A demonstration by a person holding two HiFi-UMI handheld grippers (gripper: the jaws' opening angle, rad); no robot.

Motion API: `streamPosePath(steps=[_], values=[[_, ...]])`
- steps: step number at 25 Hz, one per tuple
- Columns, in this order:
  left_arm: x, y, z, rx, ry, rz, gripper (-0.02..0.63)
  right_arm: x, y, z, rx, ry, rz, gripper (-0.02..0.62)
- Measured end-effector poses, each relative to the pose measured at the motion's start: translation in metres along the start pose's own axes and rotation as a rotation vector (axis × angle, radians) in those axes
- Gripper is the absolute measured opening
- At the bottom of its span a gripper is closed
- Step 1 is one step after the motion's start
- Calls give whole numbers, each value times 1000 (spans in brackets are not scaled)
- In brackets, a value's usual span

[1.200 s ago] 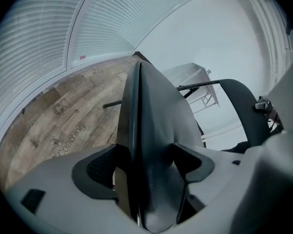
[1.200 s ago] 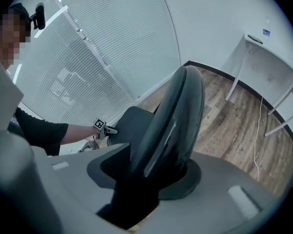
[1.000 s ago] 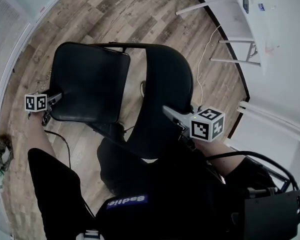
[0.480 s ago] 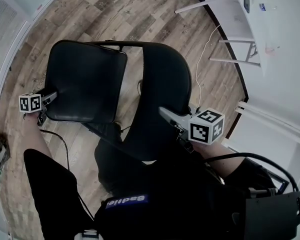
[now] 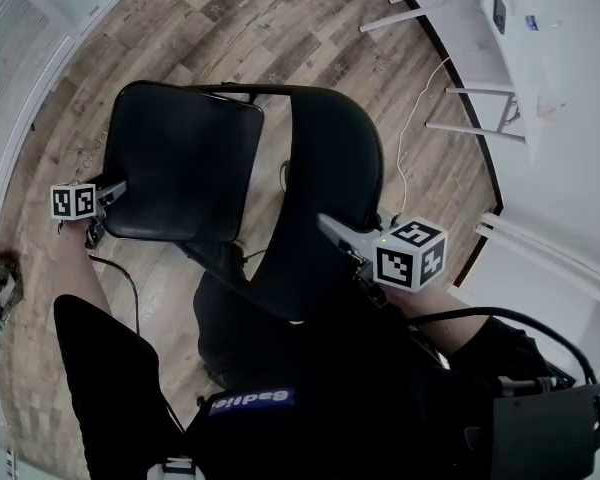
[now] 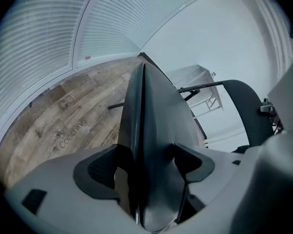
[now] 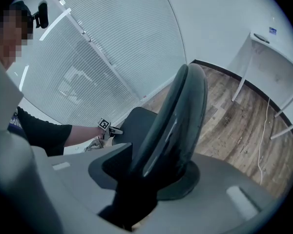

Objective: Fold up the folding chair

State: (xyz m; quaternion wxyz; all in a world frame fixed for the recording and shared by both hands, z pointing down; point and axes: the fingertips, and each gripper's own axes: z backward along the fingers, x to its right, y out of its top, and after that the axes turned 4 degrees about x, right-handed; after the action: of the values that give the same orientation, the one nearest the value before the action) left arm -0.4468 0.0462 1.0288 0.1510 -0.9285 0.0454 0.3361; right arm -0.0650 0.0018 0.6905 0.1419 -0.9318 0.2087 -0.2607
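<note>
Folding chair (image 5: 325,118), black, on wood floor (image 5: 280,28): your left gripper (image 6: 146,165) clamps its seat (image 5: 180,158) edge; your right gripper (image 7: 151,175) clamps its backrest (image 7: 185,106).

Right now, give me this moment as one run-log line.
left gripper: shut on seat edge | right gripper: shut on backrest | fold: seat and backrest apart, not yet flat

Hidden: underside of the black padded chair seat (image 5: 185,158), whose edge sits clamped in the left gripper (image 5: 118,188). The black metal chair frame (image 5: 220,88) below both grippers is largely covered. The black curved backrest (image 5: 325,188) masks the right gripper (image 5: 332,228)'s fingertips from overhead.
Cut off: white table (image 5: 570,58) beyond the right gripper.
Indeterminate: small floor clutter (image 5: 0,293) behind the left gripper.
</note>
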Motion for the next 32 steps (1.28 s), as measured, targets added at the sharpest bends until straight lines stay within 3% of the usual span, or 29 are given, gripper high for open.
streamPosePath(steps=[6,11,18,28,32], values=[[26,-15,7,11,9,40,357,2,2,14,-27,14,31,137],[56,-20,15,69,4,78,354,12,-1,32,-36,22,34,132],[90,-20,29,98,66,42,354,24,-4,58,-41,31,34,130],[197,-32,35,93,46,104,353,52,-5,107,-58,35,32,121],[237,-30,36,88,72,90,348,63,-3,125,-62,35,44,123]])
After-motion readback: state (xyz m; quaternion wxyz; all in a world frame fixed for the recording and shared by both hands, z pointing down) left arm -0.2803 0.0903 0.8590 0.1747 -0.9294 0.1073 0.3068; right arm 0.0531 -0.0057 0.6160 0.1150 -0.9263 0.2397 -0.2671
